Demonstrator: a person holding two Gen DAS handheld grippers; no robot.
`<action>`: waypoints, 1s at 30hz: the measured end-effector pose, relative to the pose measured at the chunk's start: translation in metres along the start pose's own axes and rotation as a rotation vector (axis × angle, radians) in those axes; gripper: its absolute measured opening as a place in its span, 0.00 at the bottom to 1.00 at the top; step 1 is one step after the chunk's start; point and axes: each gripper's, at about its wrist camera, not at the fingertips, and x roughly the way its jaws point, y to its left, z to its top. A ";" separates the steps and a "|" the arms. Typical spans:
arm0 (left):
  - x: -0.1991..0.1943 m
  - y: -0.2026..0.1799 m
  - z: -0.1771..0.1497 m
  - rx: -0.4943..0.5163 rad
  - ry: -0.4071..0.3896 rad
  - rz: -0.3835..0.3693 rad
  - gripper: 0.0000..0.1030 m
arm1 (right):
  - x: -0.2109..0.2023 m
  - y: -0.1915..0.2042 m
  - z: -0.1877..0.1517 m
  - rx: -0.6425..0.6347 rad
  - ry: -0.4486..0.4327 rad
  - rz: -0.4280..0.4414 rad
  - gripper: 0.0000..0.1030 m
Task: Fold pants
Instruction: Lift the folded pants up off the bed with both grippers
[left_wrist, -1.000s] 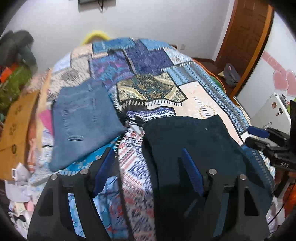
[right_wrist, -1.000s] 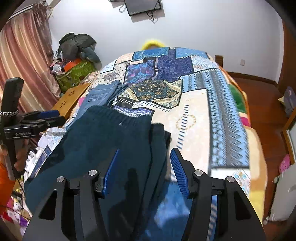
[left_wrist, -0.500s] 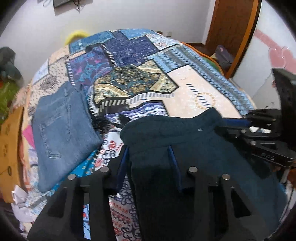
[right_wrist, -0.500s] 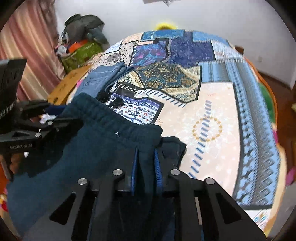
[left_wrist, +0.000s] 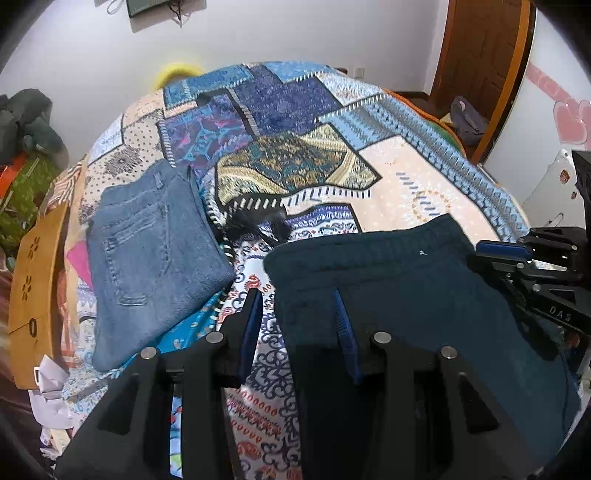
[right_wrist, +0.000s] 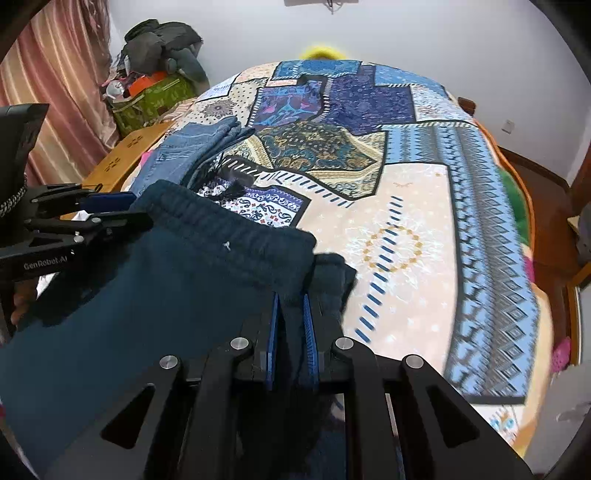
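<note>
Dark teal sweatpants (left_wrist: 413, 288) lie on the patchwork bed, waistband toward the far side; they also show in the right wrist view (right_wrist: 177, 280). My left gripper (left_wrist: 297, 325) straddles the pants' left edge, jaws apart, one blue pad on the cloth and one over the bedspread. It shows at the left in the right wrist view (right_wrist: 110, 210). My right gripper (right_wrist: 291, 332) is shut on the pants' right edge just below the waistband. It shows at the right in the left wrist view (left_wrist: 498, 254).
Folded blue jeans (left_wrist: 155, 251) lie on the bed to the left. A wooden board (left_wrist: 37, 288) leans at the bed's left side. Bags and clothes (right_wrist: 159, 66) pile by the curtain. A wooden door (left_wrist: 480, 66) stands at the far right.
The right gripper closed on the pants' right edge and holds it. The left gripper narrowed around the left edge, then widened a little. The waistband has moved up the bed.
</note>
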 end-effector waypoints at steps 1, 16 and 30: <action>-0.006 0.000 0.000 -0.002 -0.011 0.005 0.40 | -0.006 -0.001 0.000 0.009 -0.010 -0.003 0.12; -0.038 0.011 -0.032 -0.132 0.097 -0.148 0.91 | -0.062 0.018 -0.038 0.079 -0.067 0.025 0.79; 0.025 0.013 -0.040 -0.223 0.337 -0.394 0.91 | 0.017 -0.008 -0.049 0.290 0.168 0.297 0.79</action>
